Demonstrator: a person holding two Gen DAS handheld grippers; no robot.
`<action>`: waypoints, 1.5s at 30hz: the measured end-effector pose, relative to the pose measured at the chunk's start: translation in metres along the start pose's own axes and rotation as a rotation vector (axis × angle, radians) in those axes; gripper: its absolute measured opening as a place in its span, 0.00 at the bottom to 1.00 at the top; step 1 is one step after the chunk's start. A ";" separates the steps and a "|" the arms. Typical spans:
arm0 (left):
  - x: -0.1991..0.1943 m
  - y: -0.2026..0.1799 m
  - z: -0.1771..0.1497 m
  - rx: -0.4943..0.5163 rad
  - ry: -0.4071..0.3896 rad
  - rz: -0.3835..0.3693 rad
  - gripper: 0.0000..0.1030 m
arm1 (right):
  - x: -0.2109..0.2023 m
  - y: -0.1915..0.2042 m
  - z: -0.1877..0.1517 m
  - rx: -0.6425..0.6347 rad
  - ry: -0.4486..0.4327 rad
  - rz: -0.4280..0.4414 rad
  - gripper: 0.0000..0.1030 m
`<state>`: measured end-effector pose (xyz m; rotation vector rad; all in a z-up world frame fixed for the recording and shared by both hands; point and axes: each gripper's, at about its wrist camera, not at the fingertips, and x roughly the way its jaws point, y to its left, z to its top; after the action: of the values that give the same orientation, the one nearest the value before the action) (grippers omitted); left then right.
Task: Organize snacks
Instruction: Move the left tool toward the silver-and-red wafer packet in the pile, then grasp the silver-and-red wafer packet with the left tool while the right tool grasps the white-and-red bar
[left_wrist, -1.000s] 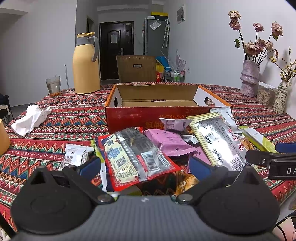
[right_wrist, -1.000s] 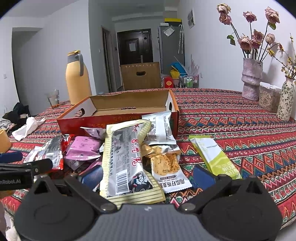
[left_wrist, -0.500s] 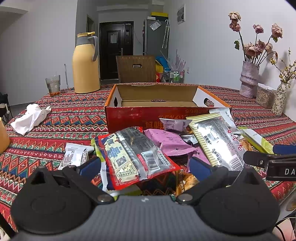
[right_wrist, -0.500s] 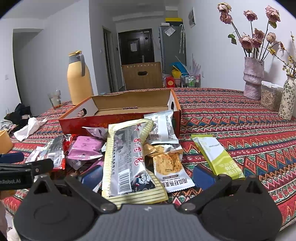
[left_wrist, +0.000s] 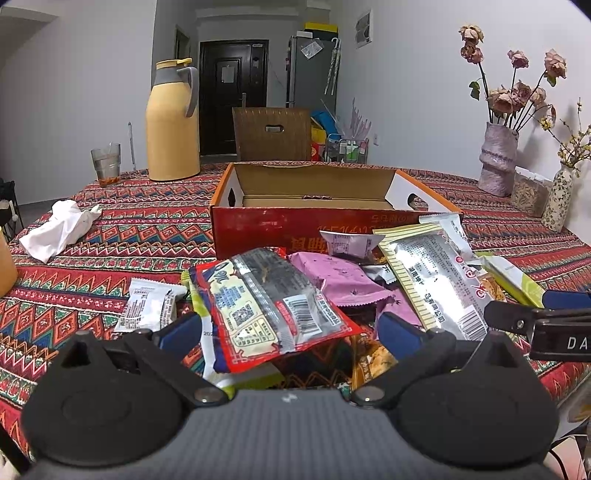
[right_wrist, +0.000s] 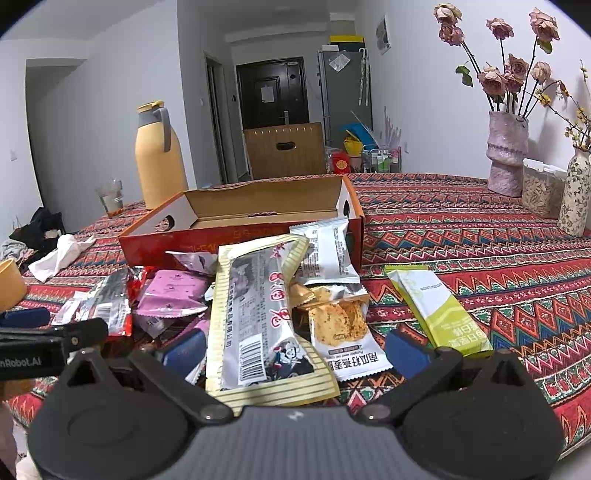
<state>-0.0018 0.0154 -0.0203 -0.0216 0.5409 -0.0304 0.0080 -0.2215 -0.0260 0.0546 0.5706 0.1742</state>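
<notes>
A heap of snack packets lies in front of an open red cardboard box (left_wrist: 295, 229) (right_wrist: 236, 240) that looks bare inside. My left gripper (left_wrist: 290, 334) is open and straddles a red-edged silver packet (left_wrist: 269, 306), with a pink packet (left_wrist: 336, 277) just beyond. My right gripper (right_wrist: 295, 349) is open around a long yellow-striped silver packet (right_wrist: 258, 314). A cracker packet (right_wrist: 340, 325), a white packet (right_wrist: 325, 251) and a green packet (right_wrist: 439, 310) lie by it. Nothing is held.
A yellow thermos jug (left_wrist: 171, 122), a glass (left_wrist: 106, 164) and a crumpled white cloth (left_wrist: 61, 229) stand at the left on the patterned tablecloth (right_wrist: 480, 236). Two vases (right_wrist: 506, 158) and a clear jar (right_wrist: 541, 192) sit at the right. A wooden chair (left_wrist: 271, 133) is behind.
Both views have shifted very slightly; the packets and the box lie as before and both grippers stay open.
</notes>
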 end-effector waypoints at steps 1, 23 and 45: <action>0.000 0.000 0.000 0.000 0.000 0.000 1.00 | 0.001 0.000 0.000 0.000 0.001 0.001 1.00; 0.003 0.002 -0.002 -0.008 0.007 -0.004 1.00 | 0.007 0.000 -0.004 0.007 0.012 0.014 1.00; 0.009 0.009 0.002 -0.034 0.010 0.021 1.00 | 0.032 0.024 0.009 -0.133 -0.012 0.014 0.76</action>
<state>0.0069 0.0244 -0.0235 -0.0488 0.5514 -0.0007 0.0352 -0.1924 -0.0331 -0.0698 0.5454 0.2251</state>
